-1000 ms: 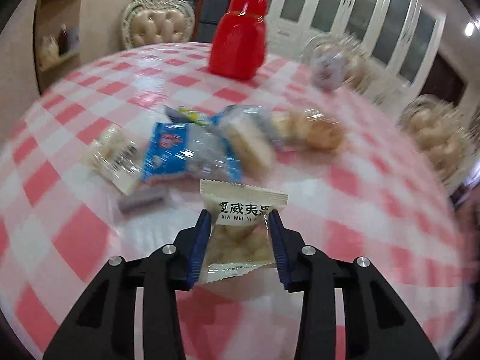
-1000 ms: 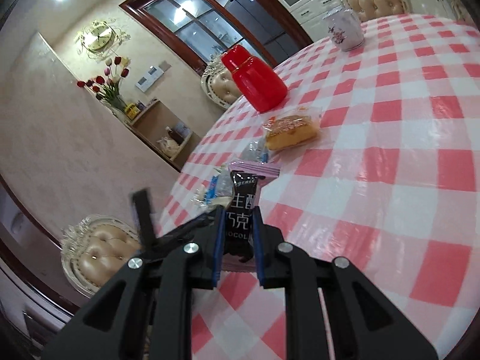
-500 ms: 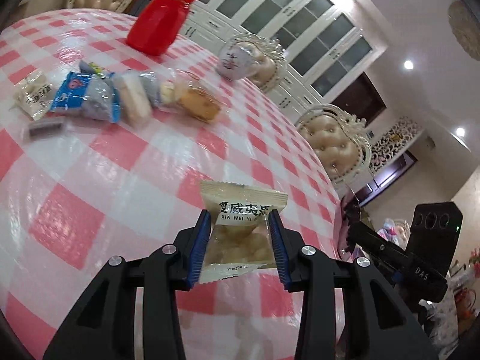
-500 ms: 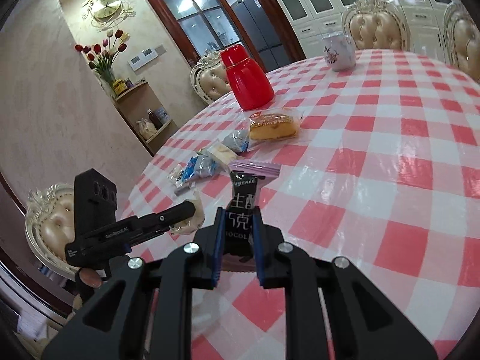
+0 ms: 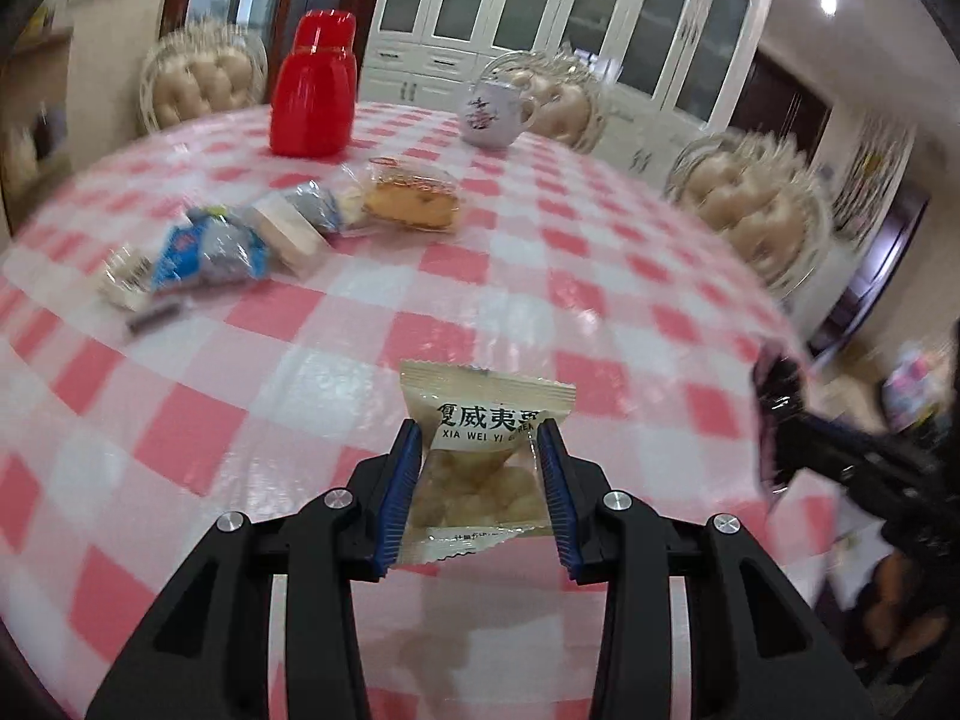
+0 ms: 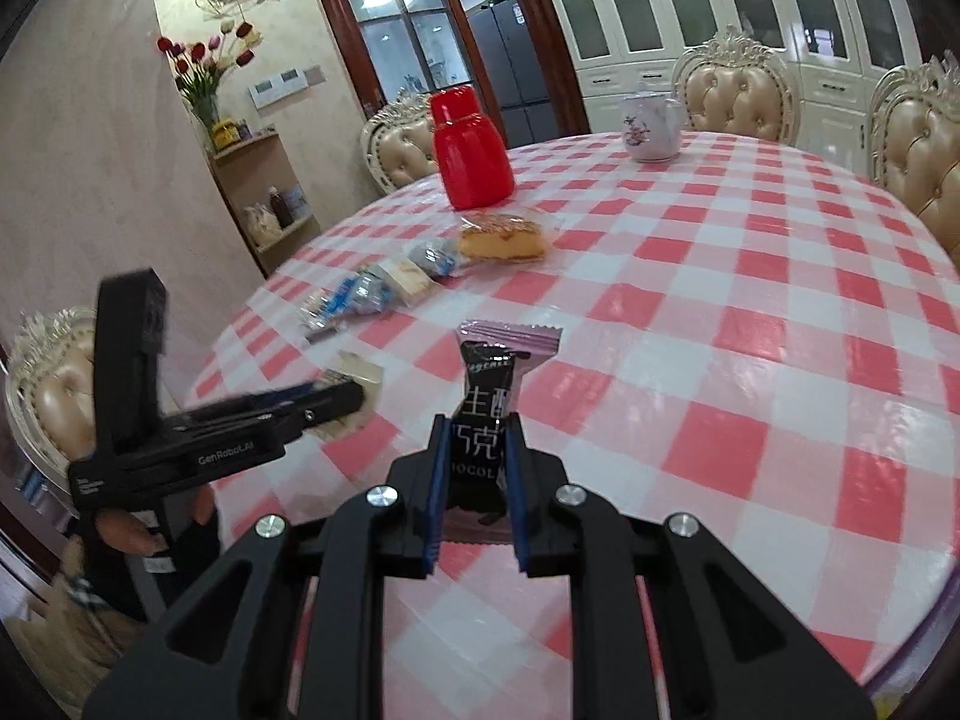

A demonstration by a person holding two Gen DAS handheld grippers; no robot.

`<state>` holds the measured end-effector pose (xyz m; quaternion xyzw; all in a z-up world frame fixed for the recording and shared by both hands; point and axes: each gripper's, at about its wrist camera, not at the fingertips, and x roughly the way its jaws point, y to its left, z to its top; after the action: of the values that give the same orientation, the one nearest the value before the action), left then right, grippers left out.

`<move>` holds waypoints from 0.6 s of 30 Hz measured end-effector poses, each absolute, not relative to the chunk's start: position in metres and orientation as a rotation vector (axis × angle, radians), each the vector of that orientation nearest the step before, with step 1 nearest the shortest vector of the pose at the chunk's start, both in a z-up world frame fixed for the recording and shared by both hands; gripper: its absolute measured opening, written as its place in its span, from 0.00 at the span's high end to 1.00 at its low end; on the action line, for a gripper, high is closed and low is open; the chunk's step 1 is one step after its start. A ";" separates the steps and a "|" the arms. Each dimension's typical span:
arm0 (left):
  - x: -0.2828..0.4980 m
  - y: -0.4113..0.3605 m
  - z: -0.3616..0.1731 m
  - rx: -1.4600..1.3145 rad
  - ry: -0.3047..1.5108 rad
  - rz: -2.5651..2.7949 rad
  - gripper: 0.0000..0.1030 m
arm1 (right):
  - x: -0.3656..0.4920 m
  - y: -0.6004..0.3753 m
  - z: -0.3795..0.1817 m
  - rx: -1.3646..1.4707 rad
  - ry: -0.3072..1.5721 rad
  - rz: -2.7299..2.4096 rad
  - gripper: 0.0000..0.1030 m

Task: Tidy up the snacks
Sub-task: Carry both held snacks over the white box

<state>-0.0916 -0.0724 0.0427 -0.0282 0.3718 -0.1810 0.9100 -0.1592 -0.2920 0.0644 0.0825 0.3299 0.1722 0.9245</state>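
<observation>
My left gripper (image 5: pixel 479 438) is shut on a beige nut packet (image 5: pixel 480 462), held above the near part of the pink checked table (image 5: pixel 336 348). A black chocolate packet with a purple end (image 6: pixel 486 420) is clamped in my shut right gripper (image 6: pixel 477 429), over the table's near left area. In the right wrist view the left gripper (image 6: pixel 336 399) reaches in from the left with the beige packet (image 6: pixel 360 372). A row of wrapped snacks lies further back: a cake slice (image 5: pixel 414 201) (image 6: pixel 504 237), a cream wafer (image 5: pixel 288 231), a blue packet (image 5: pixel 204 249).
A red jug (image 5: pixel 312 90) (image 6: pixel 471 159) and a white teapot (image 5: pixel 489 114) (image 6: pixel 651 132) stand at the far side. Padded chairs (image 6: pixel 735 90) ring the table. A small dark bar (image 5: pixel 153 318) lies left of the snack row. A hand (image 6: pixel 129 531) grips the left tool.
Both grippers have swung across the table while holding their packets. The left view has rolled level and now faces the snack row; the right view has rolled upright too, with the left gripper closer.
</observation>
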 end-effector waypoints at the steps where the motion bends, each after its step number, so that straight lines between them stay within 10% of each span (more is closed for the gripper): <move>1: -0.094 -0.079 0.042 -0.019 0.768 -0.348 0.64 | -0.162 -0.295 0.061 0.159 0.681 0.340 0.83; 18: -0.137 -0.166 0.044 0.238 0.728 -0.403 0.63 | -0.213 -0.359 0.066 0.105 0.685 0.257 0.83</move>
<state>-0.1372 -0.1665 0.0438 0.1154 0.3529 -0.1955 0.9077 -0.2131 -0.3587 0.0659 0.0515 0.3347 0.1254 0.9325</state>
